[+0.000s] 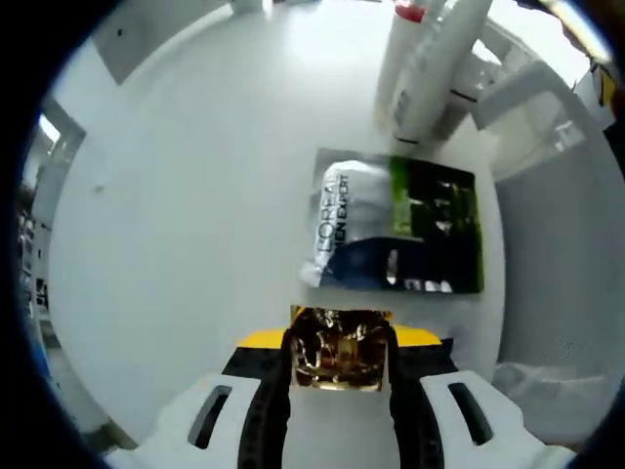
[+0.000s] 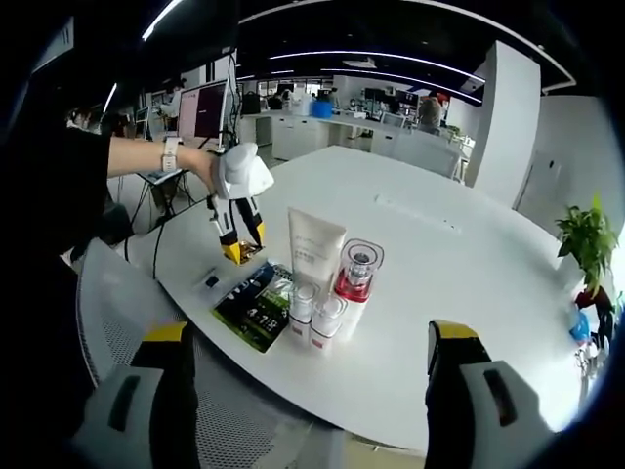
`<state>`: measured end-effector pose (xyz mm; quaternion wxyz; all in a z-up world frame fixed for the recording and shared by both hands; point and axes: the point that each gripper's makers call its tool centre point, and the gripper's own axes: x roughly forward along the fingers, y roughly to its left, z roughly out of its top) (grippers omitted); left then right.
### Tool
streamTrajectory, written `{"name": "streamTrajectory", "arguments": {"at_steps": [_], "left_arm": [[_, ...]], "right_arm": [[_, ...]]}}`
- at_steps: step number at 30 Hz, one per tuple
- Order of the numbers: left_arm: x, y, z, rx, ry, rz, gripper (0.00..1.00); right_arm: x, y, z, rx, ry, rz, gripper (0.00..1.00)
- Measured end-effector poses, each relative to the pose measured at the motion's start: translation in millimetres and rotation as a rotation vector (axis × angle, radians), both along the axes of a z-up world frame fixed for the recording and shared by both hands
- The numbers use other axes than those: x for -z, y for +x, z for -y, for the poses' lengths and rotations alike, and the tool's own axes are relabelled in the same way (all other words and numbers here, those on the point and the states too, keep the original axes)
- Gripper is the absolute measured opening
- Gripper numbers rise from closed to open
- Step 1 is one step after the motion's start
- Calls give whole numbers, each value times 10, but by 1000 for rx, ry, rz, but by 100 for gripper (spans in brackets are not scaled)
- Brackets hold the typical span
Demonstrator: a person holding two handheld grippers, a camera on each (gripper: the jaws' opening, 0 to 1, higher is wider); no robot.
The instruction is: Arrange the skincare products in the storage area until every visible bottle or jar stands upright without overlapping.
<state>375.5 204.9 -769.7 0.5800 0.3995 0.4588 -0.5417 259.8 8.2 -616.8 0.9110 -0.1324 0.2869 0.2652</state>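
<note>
My left gripper point(image 1: 339, 342) is shut on a shiny gold pack point(image 1: 337, 352) and hovers over the white table point(image 1: 176, 225). Just beyond it a L'Oreal Men Expert sachet point(image 1: 395, 227) lies flat, with white tubes point(image 1: 430, 59) standing past it. In the right gripper view a hand holds the left gripper point(image 2: 237, 234) with the gold pack point(image 2: 242, 252) low over the table, left of the sachet point(image 2: 256, 305). A white tube point(image 2: 314, 249), a clear bottle with a red base point(image 2: 355, 274) and two small white bottles point(image 2: 314, 315) stand upright together. My right gripper point(image 2: 308, 337) is open, nearer than the group.
A small dark item point(image 2: 209, 282) lies on the table near the sachet. A mesh chair back point(image 2: 107, 313) stands at the table's near edge. The round table point(image 2: 459, 264) stretches away to the right; a potted plant point(image 2: 589, 239) stands beyond it.
</note>
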Motion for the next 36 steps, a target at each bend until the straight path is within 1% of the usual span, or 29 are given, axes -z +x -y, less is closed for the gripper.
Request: {"name": "streamTrajectory", "arguments": {"at_steps": [5,9,12,15,19,22,29,33,36], "left_arm": [[61,21,15,-18,3,6,36],[110,-3,13,-24,11,1,36],[131,2,15,-18,7,19,36],[158,-37,-2,-15,12,9,36],[157,-33,7,-27,1,19,36],[163,-44,1,7,-3,42,36],[157,-34,2,-15,-44,43,36],[150,-16,14,-45,-81,44,36],[149,-15,19,-49,-91,47,36]], "right_arm": [[13,-13,8,-1,-1,-3,99],[20,-21,31,2,-5,-7,99],[17,-23,45,5,-4,-6,99],[36,-25,49,4,-9,-13,99],[30,-17,8,-7,-4,-12,99],[26,1,-15,-15,-6,-11,99],[14,23,-32,-33,-15,-12,99],[6,31,-35,-37,-20,-10,99],[4,25,-53,-42,-19,-9,99]]}}
